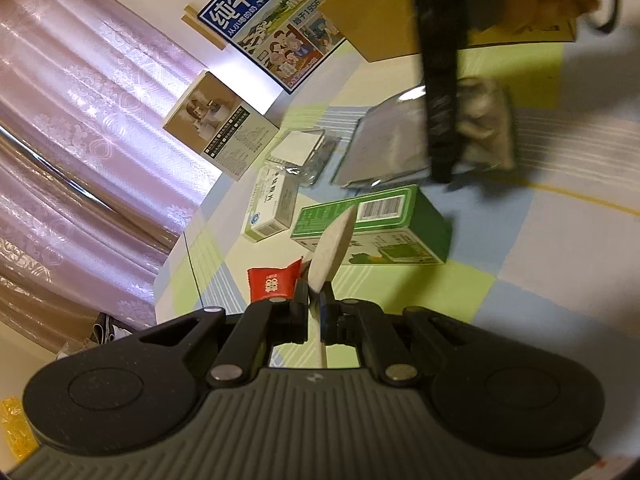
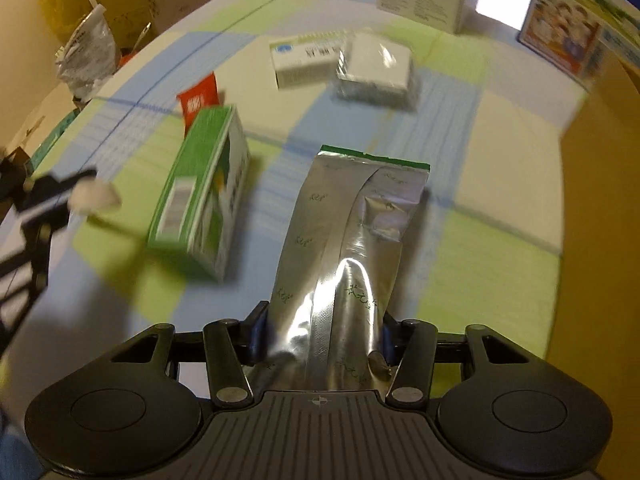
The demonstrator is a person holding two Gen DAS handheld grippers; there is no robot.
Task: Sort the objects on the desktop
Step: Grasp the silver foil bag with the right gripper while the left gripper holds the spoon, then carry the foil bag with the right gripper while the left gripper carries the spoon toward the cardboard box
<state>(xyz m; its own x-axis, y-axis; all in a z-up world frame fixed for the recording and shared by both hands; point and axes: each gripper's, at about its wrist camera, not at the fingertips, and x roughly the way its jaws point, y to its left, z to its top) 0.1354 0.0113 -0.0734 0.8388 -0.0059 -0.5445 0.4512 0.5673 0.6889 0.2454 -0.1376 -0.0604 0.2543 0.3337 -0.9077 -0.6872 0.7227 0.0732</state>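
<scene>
Silver foil pouch with a green top edge (image 2: 352, 248) sat clamped by its lower end between the right gripper (image 2: 320, 344) jaws, extending ahead over the checked tablecloth (image 2: 500, 272), while the left gripper (image 1: 316, 312) jaws pinched a flat grey oval pad (image 1: 332, 248), green carton (image 1: 372, 228) just beyond.

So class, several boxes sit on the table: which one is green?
The green box lying beside the red packet; the other small box is mostly white, and the ones behind stand upright.
</scene>
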